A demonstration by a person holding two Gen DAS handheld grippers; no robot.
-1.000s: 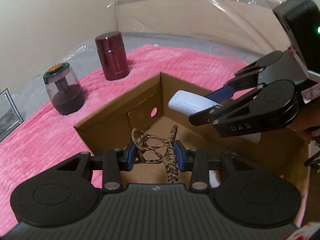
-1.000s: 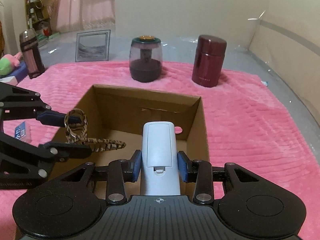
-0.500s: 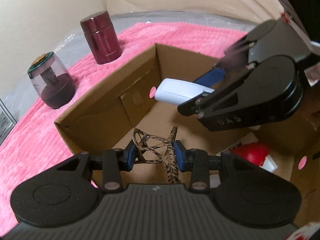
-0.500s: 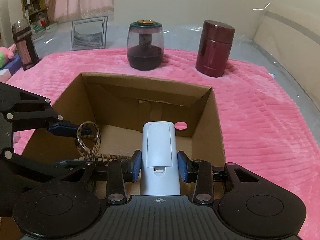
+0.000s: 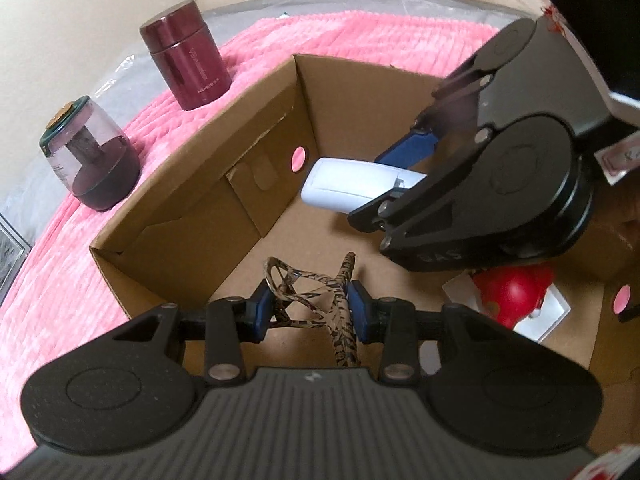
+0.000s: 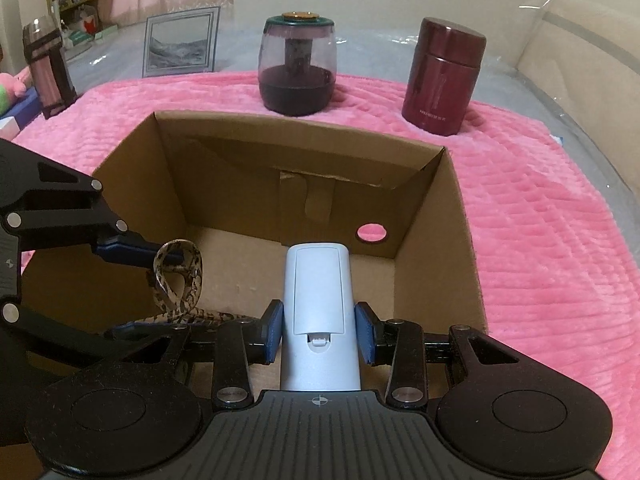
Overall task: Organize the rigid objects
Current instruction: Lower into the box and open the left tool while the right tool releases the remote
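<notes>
We have both tools over the open brown cardboard box (image 6: 436,216) at frame centre. Left tool (image 5: 310,306) is clamped on a leopard-print looped strap (image 5: 320,304); right tool (image 6: 320,330) is clamped on a pale blue-white plastic remote-like case (image 6: 318,300). Neither is released yet. A red round object on a white card (image 5: 516,294) already lies in the box, lower right. Dark red steel canister (image 6: 442,76) and purple-tinted jar with green lid (image 6: 298,68) sit outside on the pink blanket (image 6: 540,220), likely left to do.

Leopard-print strap (image 5: 320,300), pale grey remote (image 6: 318,300), pink blanket (image 6: 540,220), maroon flask (image 6: 442,76)
</notes>
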